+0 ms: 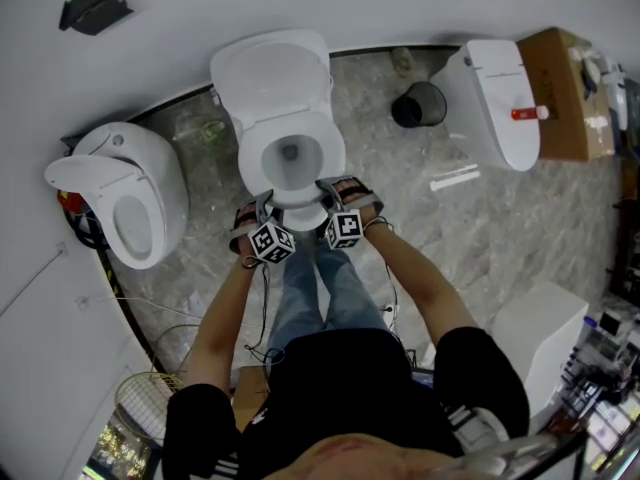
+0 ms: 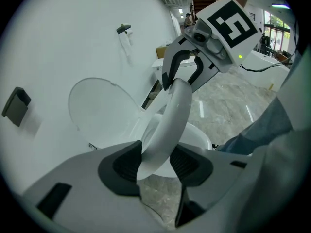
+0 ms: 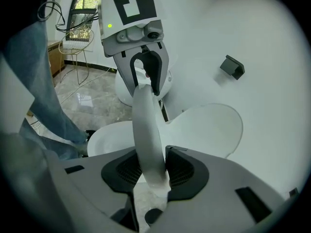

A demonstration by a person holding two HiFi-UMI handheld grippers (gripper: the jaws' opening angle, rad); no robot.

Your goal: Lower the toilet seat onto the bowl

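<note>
- A person's forearms (image 1: 228, 313) are reaching forward and down, side by side, toward the front of the bowl (image 3: 109, 136).
- The left gripper (image 1: 258, 211) and the right gripper (image 1: 345, 190) are each clenching their fingers (image 3: 182, 171) on the toilet seat (image 2: 177, 110), at its front rim.
- The toilet seat is tilting above the bowl, not resting on it.

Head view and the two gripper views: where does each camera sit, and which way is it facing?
Head view: on the person's head, looking steeply down at the toilet seat; forearms, legs, left tongs, right tongs show.
Left gripper view: on the left tongs, looking along them at the seat they clamp; right tongs opposite.
Right gripper view: on the right tongs, facing back at the left tongs.
Shared: the seat.
</note>
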